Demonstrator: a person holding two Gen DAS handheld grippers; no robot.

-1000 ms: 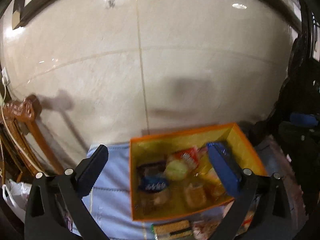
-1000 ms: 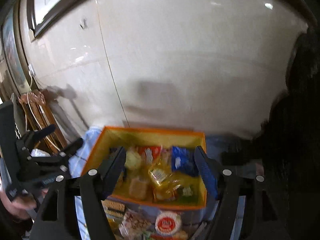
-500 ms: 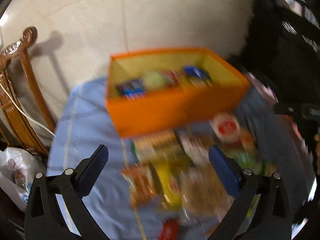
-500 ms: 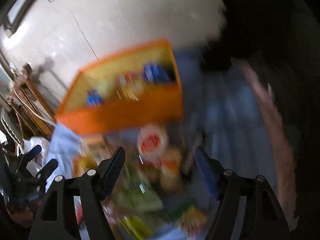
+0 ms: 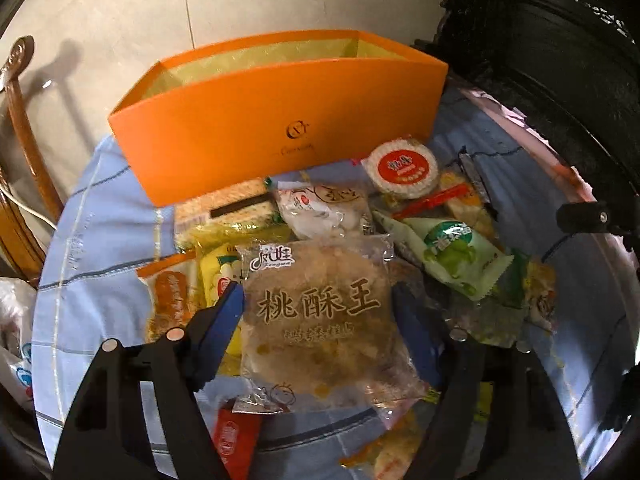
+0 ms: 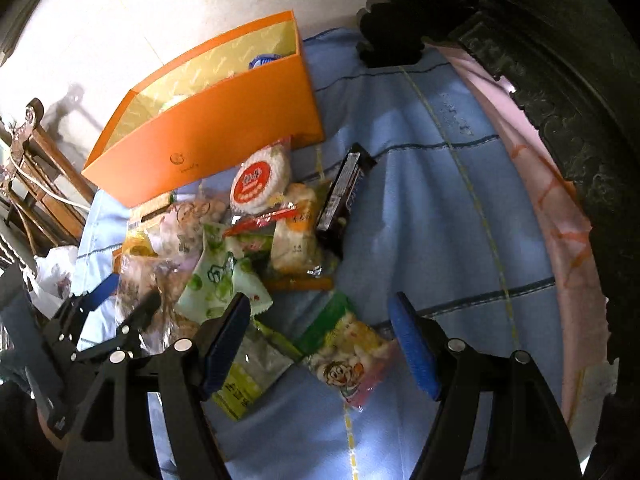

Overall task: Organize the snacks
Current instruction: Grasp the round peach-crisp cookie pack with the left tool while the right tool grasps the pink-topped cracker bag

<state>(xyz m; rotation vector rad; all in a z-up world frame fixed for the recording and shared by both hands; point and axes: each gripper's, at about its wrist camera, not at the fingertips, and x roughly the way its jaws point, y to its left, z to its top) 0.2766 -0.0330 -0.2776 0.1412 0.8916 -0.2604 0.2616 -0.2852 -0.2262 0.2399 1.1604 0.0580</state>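
Observation:
An orange box (image 5: 280, 120) (image 6: 224, 120) with a yellow lining stands at the back of a blue tablecloth (image 6: 420, 200). A pile of snack packets lies in front of it. My left gripper (image 5: 316, 300) (image 6: 128, 292) is down in the pile. Its jaws are closing, with a clear packet of brown cookies (image 5: 320, 320) lying flat between the blue pads. My right gripper (image 6: 320, 340) hangs open over a green and pink packet with a cartoon face (image 6: 344, 356). Nothing is gripped there.
In the pile are a round red-and-white cracker pack (image 5: 402, 168) (image 6: 260, 180), a pale green packet (image 5: 452, 248) (image 6: 216, 280) and a dark chocolate bar (image 6: 340, 196). A wooden chair (image 5: 20, 140) stands left. Dark carved furniture (image 5: 560, 60) rises at the right.
Both grippers came down from over the orange box to the snack pile in front of it. The left jaws have narrowed around the cookie packet.

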